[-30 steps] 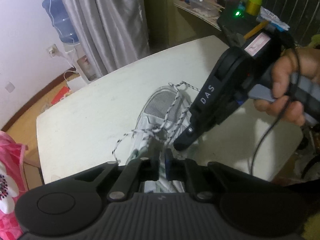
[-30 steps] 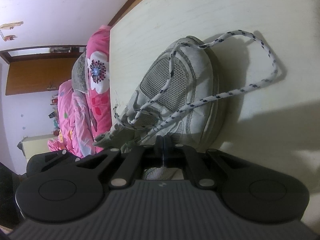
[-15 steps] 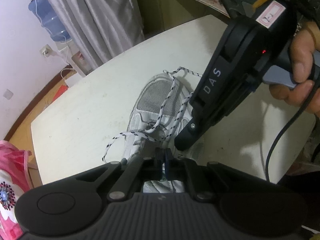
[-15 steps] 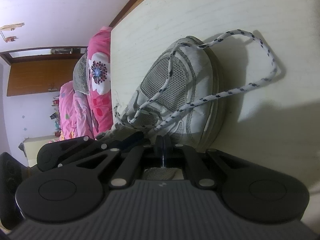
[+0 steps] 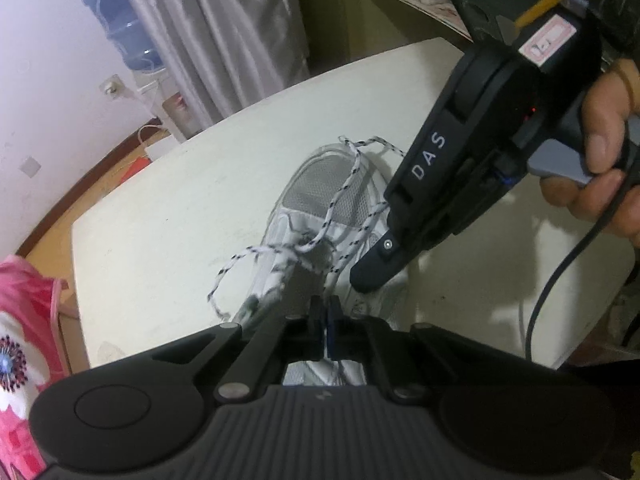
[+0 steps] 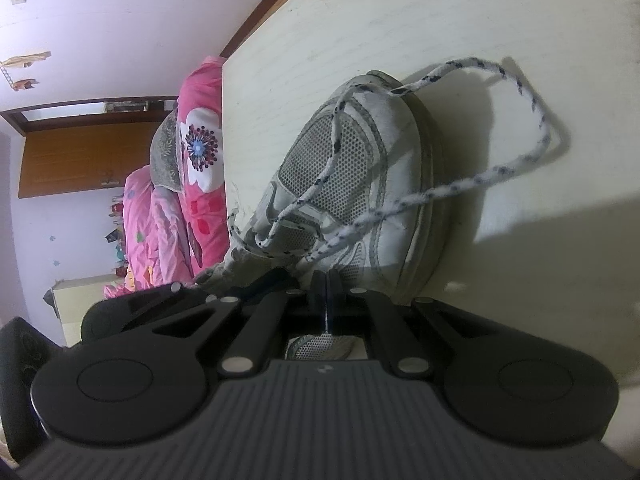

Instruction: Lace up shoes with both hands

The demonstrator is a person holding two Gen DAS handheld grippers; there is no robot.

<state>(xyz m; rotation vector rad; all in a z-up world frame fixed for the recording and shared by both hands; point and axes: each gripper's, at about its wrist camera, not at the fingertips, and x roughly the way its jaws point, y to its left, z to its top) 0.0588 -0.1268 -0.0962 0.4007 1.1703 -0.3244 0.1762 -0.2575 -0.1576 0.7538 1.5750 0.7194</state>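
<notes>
- While both claws hang over the heel end of the shoe (image 5: 340, 208), we see the white and grey sneaker lying on the pale table (image 5: 168, 216), its toe pointing away from the left wrist camera.
- We find the left claw (image 5: 326, 320) aimed steeply down at the shoe's opening, its jaws pressed together; whether any lace is caught between them we cannot tell, because the tips hide that spot.
- We see the right claw (image 5: 374, 276) slanting down from the upper right, its dark tip right at the side of the shoe near the eyelets.
- From its own camera the right claw (image 6: 326, 292) shows jaws pressed together too, and a speckled strand runs down towards them, but the tips cover its end, so we cannot say it is pinched.
- We note a person's hand (image 5: 604, 160) wrapped around the right tool's grey handle, cut off at the frame edge, with a black cable (image 5: 560, 276) trailing below it.
- We follow the speckled lace (image 6: 500, 148): one long loop swings out past the toe onto the table, and another end (image 5: 228, 276) lies loose off the shoe's left side.
- We cannot make out which eyelets are threaded; the crossing strands blur together there.
- Beside the table, pink flowered bedding (image 6: 196, 152) fills the edge of both views.
</notes>
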